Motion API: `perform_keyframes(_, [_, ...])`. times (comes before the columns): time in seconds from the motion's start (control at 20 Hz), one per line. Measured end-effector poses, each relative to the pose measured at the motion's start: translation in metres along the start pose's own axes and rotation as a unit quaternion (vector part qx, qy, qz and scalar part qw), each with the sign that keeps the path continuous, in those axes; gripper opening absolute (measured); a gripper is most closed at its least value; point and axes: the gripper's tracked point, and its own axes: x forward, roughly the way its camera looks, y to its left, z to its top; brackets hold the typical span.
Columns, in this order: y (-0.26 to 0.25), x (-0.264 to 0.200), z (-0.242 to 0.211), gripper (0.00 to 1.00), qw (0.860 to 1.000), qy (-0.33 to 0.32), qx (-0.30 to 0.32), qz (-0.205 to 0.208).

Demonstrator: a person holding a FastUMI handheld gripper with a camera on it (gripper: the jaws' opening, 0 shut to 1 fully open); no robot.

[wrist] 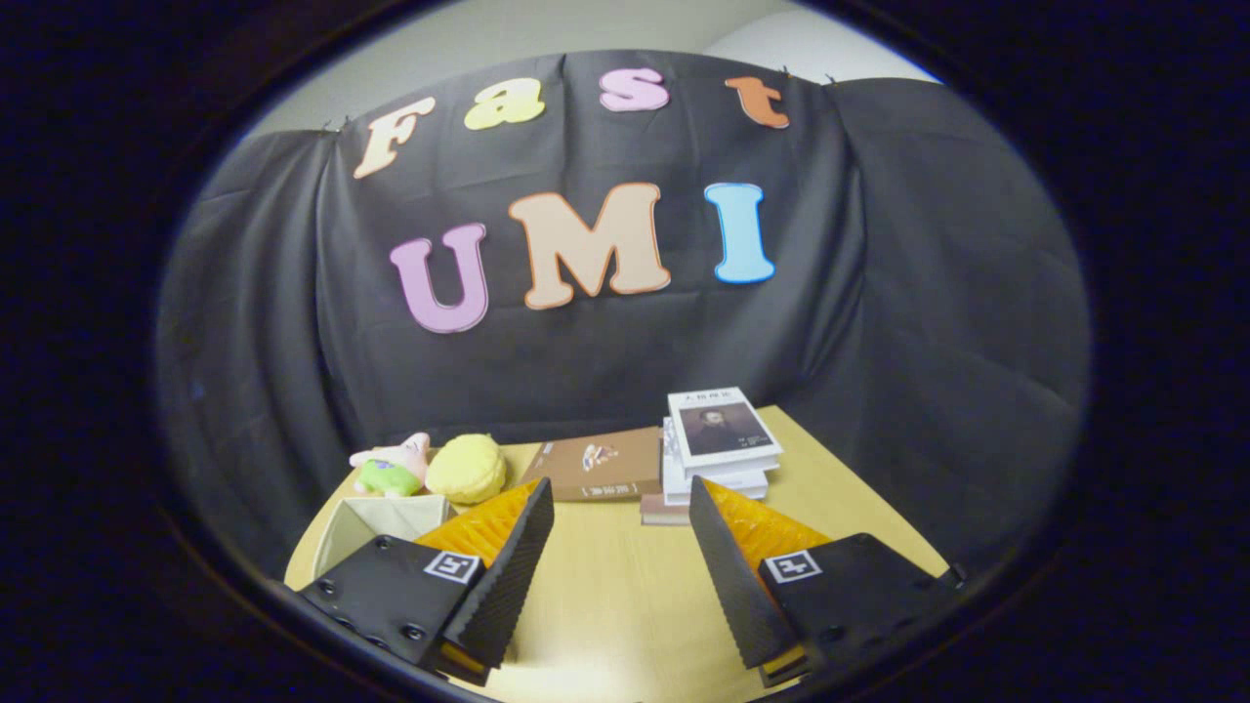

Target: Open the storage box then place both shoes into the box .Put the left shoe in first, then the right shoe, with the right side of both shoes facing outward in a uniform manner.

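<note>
Beside the left finger sits the storage box (376, 527), tool (621, 508) spread wide, gripping nothing.

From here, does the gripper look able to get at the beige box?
Probably yes. The gripper is open over bare table, and the box sits just beside its left finger, open side up, with nothing between them.
</note>
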Motion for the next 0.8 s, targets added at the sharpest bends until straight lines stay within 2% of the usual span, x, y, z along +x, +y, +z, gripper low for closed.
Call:
perform_keyframes(0.3, [-0.028, -0.025, 0.005, 0.90, 0.997, -0.057, -0.040, -0.028])
perform_keyframes(0.6, [-0.028, -0.041, 0.027, 0.90, 0.993, -0.112, -0.032, -0.008])
perform_keyframes(0.8, [-0.038, -0.051, 0.027, 0.90, 0.992, -0.125, -0.029, -0.003])
